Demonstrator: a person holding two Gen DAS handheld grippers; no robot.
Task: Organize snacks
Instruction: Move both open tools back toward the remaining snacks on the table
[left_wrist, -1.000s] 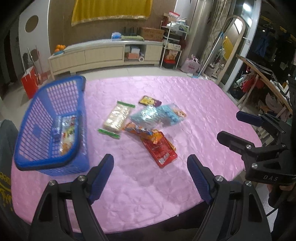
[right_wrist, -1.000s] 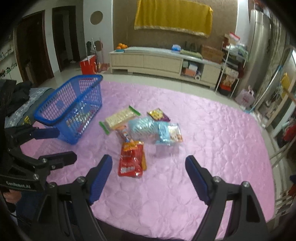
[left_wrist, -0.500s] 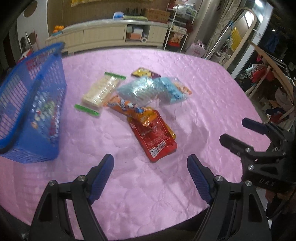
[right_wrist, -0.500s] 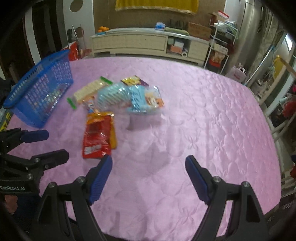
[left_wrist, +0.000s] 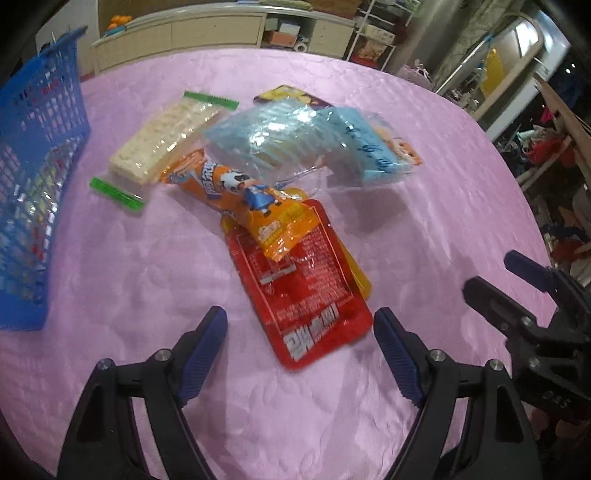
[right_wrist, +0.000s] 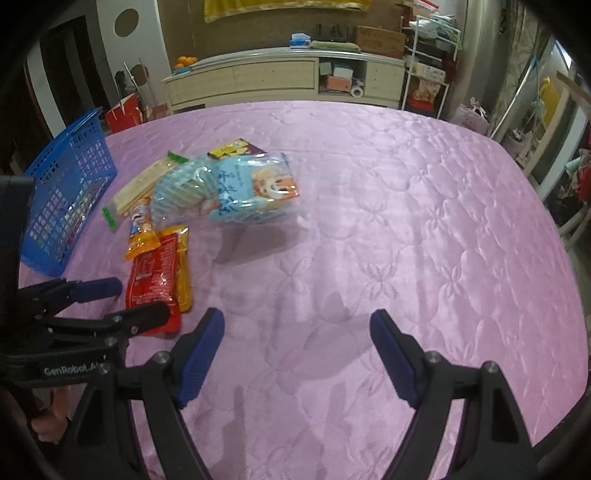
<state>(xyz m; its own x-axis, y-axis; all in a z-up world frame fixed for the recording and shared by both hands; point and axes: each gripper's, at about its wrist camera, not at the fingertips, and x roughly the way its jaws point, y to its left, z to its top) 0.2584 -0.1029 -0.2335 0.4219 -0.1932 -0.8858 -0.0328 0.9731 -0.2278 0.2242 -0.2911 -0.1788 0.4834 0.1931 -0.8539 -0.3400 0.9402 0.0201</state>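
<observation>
A heap of snack packs lies on the pink quilted tabletop (left_wrist: 110, 266). Nearest is a red pouch (left_wrist: 306, 291) over a yellow one, with an orange cartoon pack (left_wrist: 236, 192) across its top. Behind lie a pale wafer pack with green ends (left_wrist: 166, 144), a light-blue bag (left_wrist: 295, 136) and a small dark packet (left_wrist: 291, 96). My left gripper (left_wrist: 301, 328) hangs open just above the red pouch's near end, holding nothing. My right gripper (right_wrist: 297, 332) is open over bare cloth, to the right of the heap (right_wrist: 229, 184). The blue basket (left_wrist: 33, 177) stands at the left with a pack inside.
The right gripper shows at the right edge of the left wrist view (left_wrist: 517, 291), the left gripper (right_wrist: 110, 299) at the left of the right wrist view. A long low cabinet (right_wrist: 280, 77), shelves and clutter stand beyond the table.
Both grippers have come down and forward toward the table. The snack heap looms larger, and the basket has slid to the left edge of both views. Both stay open.
</observation>
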